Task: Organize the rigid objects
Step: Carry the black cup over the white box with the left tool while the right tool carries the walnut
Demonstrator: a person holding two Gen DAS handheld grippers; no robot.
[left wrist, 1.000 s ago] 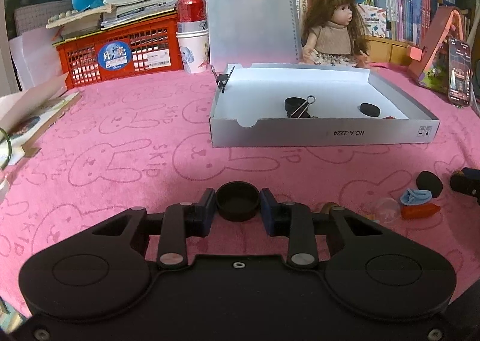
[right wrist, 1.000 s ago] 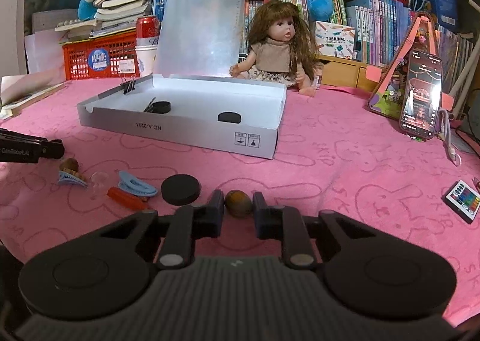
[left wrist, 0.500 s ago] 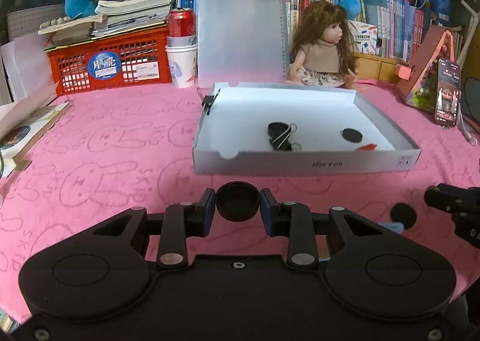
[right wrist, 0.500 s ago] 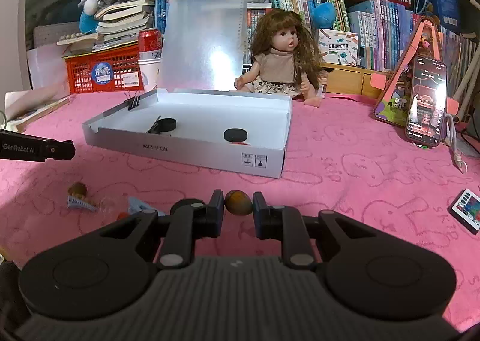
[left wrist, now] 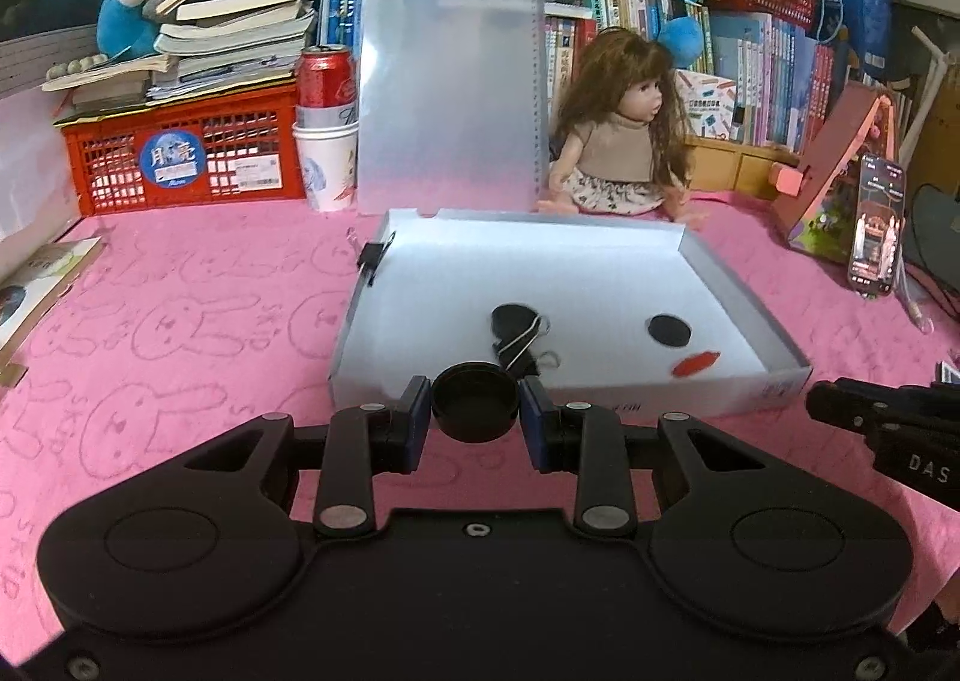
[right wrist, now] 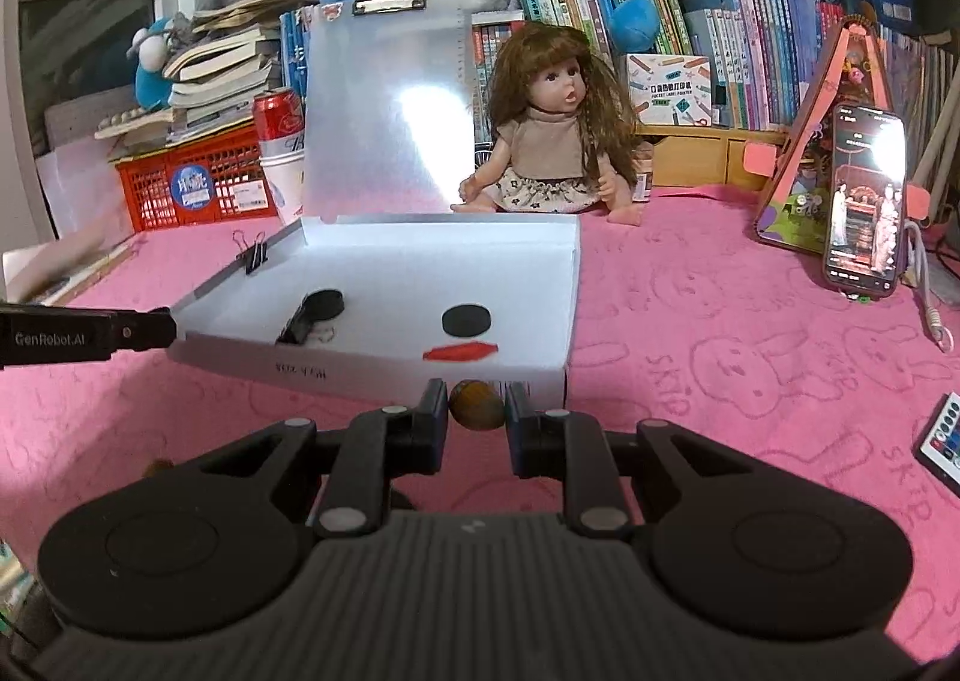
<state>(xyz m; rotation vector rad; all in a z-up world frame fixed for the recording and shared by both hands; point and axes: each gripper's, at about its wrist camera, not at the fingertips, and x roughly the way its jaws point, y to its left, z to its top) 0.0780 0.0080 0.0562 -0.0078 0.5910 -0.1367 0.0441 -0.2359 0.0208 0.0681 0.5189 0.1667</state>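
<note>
Two hand-held grippers carry small items toward a shallow white box on a pink worktop.

Left wrist view: the left hand-held gripper [left wrist: 475,404] is clenched on a round black cap [left wrist: 475,402], raised just before the near wall of the white box [left wrist: 600,405]. Inside the box lie a black binder clip [left wrist: 521,342], a black disc [left wrist: 668,330] and a red piece [left wrist: 696,363]. A doll [left wrist: 618,141] sits behind the box. Right wrist view: the right hand-held gripper [right wrist: 477,408] is clamped on a small brown oval object [right wrist: 477,405], near the box's front right corner. A lit phone [right wrist: 864,207] leans at the right.
</note>
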